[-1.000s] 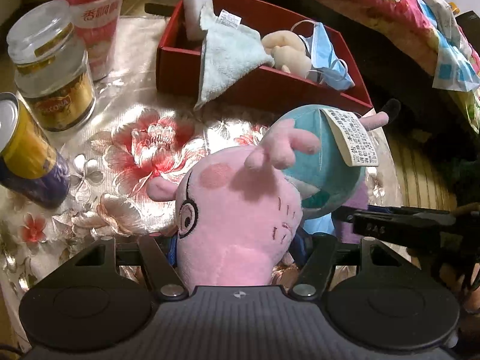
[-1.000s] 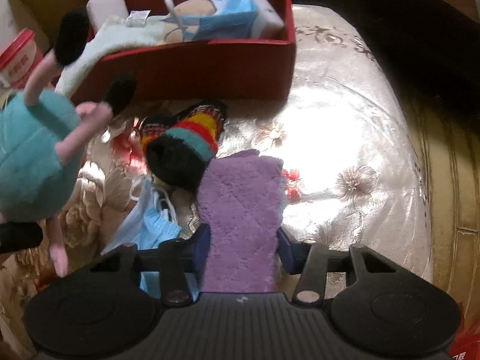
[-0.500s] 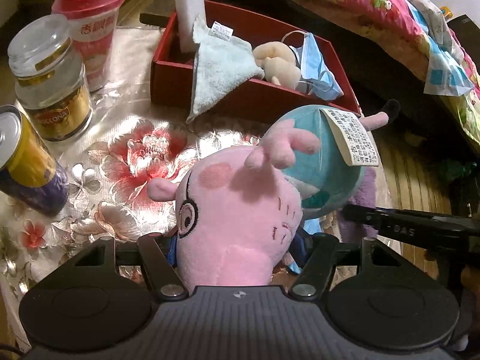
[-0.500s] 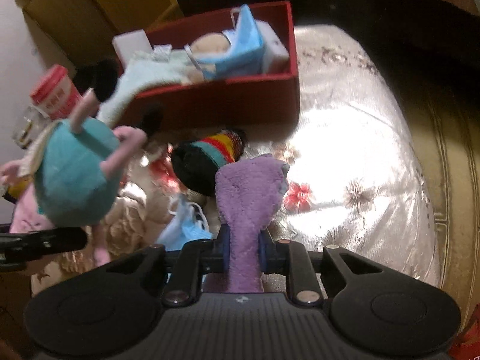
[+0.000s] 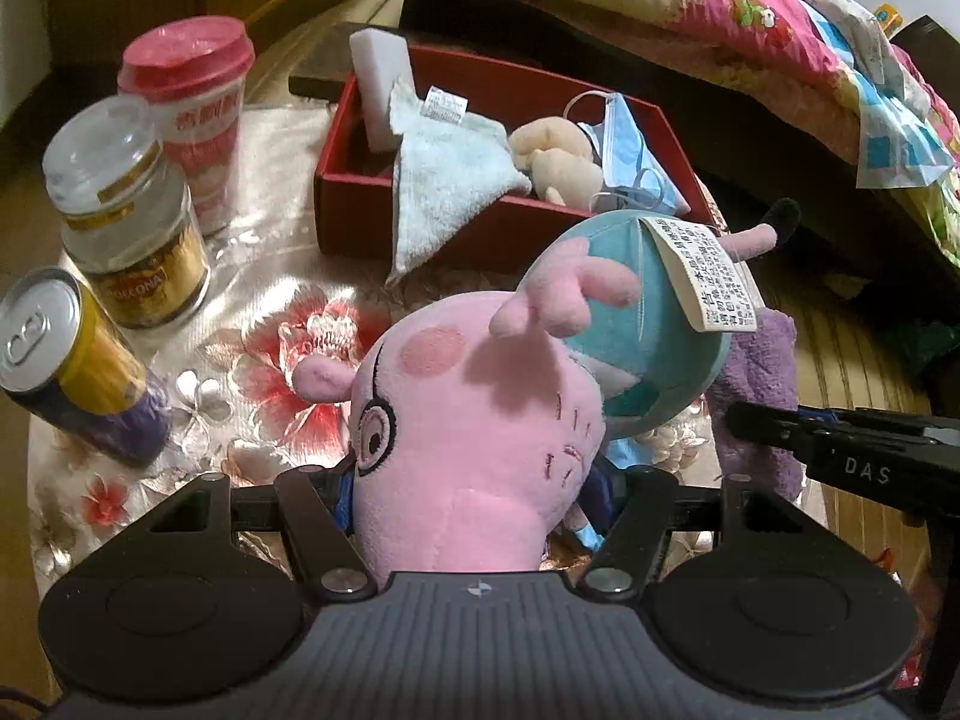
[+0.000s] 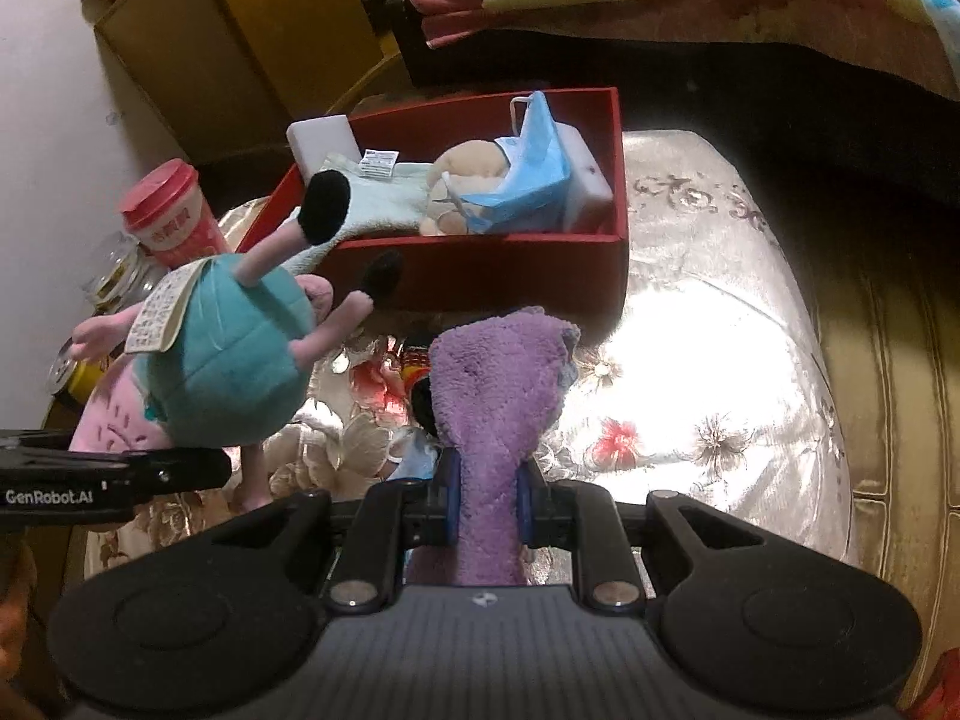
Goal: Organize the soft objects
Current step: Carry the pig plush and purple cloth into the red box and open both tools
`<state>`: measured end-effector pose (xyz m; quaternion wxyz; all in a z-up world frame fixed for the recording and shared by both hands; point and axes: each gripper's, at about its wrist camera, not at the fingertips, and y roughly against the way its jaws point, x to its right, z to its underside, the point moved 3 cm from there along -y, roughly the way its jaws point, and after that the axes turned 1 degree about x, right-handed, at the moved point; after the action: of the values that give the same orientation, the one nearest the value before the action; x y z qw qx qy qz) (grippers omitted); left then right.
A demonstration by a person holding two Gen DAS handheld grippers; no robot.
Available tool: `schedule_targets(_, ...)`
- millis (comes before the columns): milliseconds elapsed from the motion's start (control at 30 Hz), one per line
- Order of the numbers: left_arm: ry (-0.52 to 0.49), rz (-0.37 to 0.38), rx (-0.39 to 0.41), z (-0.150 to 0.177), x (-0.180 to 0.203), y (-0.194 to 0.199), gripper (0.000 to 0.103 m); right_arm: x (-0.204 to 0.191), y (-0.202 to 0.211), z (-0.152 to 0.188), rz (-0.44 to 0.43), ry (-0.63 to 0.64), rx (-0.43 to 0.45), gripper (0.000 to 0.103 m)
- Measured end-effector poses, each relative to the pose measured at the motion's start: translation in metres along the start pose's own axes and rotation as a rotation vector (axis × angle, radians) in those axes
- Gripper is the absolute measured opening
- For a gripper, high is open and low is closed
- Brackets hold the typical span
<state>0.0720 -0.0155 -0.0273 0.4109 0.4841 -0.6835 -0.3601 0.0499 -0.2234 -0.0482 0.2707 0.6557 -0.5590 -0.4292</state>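
Note:
My left gripper (image 5: 474, 498) is shut on a pink pig plush (image 5: 474, 420) with a teal dress, held above the table; the plush also shows in the right wrist view (image 6: 222, 360). My right gripper (image 6: 483, 501) is shut on a purple fuzzy cloth (image 6: 498, 396), lifted off the table; the cloth also shows in the left wrist view (image 5: 762, 360). A red box (image 5: 480, 234) at the back of the table holds a pale blue towel (image 5: 444, 180), a beige plush (image 5: 558, 156), a blue face mask (image 5: 630, 150) and a white block (image 5: 378, 84).
A pink-lidded cup (image 5: 192, 96), a glass jar (image 5: 120, 210) and a yellow can (image 5: 66, 360) stand at the table's left. A striped sock (image 6: 420, 384) and a blue mask (image 6: 414, 456) lie on the floral cloth. Bedding (image 5: 750, 12) lies behind the box.
Both grippers have risen with their loads. The purple cloth has come off the table and the right gripper's fingers have closed tighter on it. The box now looks farther away.

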Motion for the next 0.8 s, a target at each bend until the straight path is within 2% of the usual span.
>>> schedule_targets(800,-0.102,-0.127,0.122,-0.006,0.013,0.015,0.065,-0.009,0.019,-0.012,0.017,0.039,0.112,0.0)
